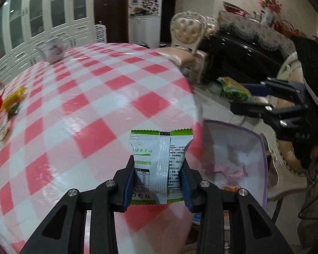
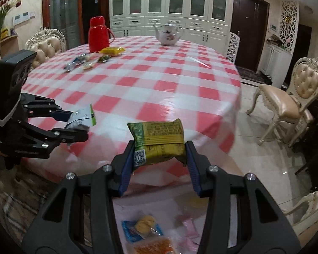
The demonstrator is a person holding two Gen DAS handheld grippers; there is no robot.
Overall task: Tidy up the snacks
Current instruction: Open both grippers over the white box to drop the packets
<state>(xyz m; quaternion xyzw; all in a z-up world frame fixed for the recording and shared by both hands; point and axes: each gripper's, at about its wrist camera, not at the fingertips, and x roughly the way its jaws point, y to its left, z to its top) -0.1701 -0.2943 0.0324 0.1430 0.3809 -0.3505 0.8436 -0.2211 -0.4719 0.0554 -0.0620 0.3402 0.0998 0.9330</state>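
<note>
My left gripper (image 1: 158, 182) is shut on a white and green snack packet (image 1: 161, 165), held upright above the table's near edge; it also shows in the right wrist view (image 2: 82, 118). My right gripper (image 2: 159, 158) is shut on a yellow and green snack packet (image 2: 159, 140), also seen in the left wrist view (image 1: 236, 91). A white container (image 1: 256, 148) with pink and orange packets sits to the right of the left gripper. In the right wrist view it lies below the right gripper, with several snacks (image 2: 142, 228) inside.
A round table with a red and white checked cloth (image 2: 148, 80) holds a red thermos (image 2: 98, 35), a white teapot (image 2: 168, 35) and several loose snack packets (image 2: 91, 60) at the far left. Cream chairs (image 2: 286, 105) stand on the tiled floor to the right.
</note>
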